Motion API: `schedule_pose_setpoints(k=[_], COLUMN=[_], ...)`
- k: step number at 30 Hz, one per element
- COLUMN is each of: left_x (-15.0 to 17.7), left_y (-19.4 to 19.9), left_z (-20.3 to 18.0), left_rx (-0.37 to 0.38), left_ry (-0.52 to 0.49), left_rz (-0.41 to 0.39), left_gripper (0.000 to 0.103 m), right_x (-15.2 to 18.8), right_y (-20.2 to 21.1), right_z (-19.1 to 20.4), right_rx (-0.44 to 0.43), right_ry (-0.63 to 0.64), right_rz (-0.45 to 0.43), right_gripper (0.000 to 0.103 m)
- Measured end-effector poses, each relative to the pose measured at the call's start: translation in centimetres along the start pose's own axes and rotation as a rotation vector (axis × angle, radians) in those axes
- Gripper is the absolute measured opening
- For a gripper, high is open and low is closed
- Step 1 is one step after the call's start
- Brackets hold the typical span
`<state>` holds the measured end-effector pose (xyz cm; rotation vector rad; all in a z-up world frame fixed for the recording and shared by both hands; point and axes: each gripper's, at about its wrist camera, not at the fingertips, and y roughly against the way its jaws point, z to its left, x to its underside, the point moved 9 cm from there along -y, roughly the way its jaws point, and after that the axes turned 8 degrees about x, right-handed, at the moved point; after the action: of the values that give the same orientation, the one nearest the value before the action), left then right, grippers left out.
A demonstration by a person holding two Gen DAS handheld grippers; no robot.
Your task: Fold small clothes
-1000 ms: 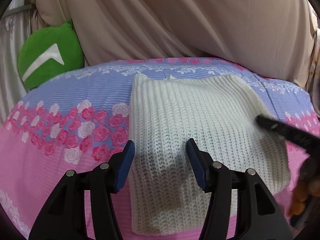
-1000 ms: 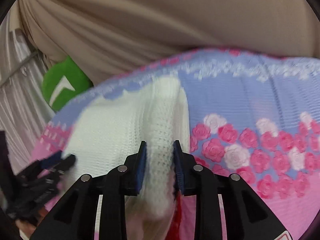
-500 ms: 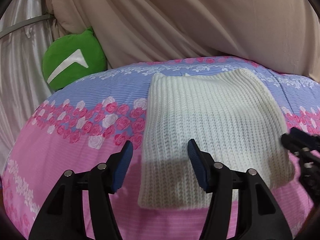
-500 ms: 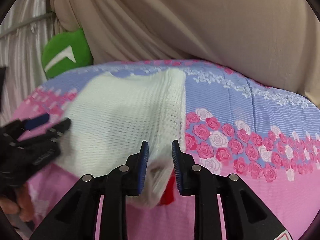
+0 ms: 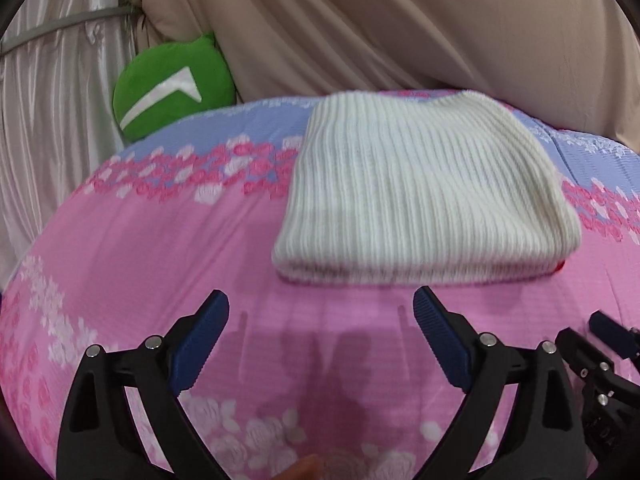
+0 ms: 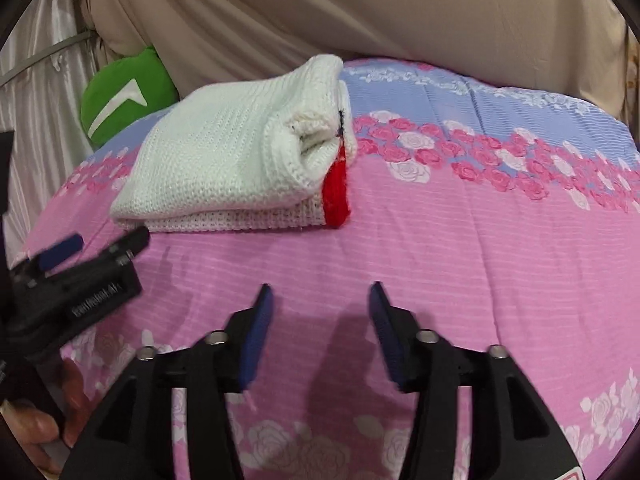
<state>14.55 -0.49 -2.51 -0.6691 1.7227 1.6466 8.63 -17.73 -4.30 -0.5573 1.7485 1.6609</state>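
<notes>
A white knitted garment [image 5: 420, 196] lies folded into a thick rectangle on the pink and blue floral bed cover [image 5: 160, 240]. In the right wrist view the garment [image 6: 224, 156] shows its rolled end and a red trim [image 6: 336, 192]. My left gripper [image 5: 320, 336] is open and empty, held back from the garment's near edge. My right gripper [image 6: 320, 320] is open and empty, nearer than the garment and to its right. The left gripper also shows at the left edge of the right wrist view [image 6: 76, 264].
A green plush cushion [image 5: 172, 84] sits at the back left of the bed. Beige drapery [image 5: 400, 20] hangs behind the bed and a pale curtain [image 5: 48, 100] at the left. The cover [image 6: 480, 240] lies flat around the garment.
My right gripper has let go of the garment's folded edge and opened. Both grippers have drawn back from the garment, which now lies folded on the bed.
</notes>
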Motion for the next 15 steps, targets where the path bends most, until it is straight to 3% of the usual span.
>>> schedule_pose_setpoints(k=[7,15], left_x=[0.5,0.7], left_y=[0.5,0.4], left_z=[0.1,-0.9], left_rx=[-0.029,-0.043], left_ry=[0.023,-0.021], left_rz=[-0.003,0.003], left_gripper=[0.091,0.091], right_x=[0.2,0.4], right_y=[-0.3,-0.8], right_z=[-0.8,0.3], right_rx=[0.018,0.059], right_ry=[-0.047,0.005], right_rz=[0.01,0.023], right_gripper=[0.057,0.057])
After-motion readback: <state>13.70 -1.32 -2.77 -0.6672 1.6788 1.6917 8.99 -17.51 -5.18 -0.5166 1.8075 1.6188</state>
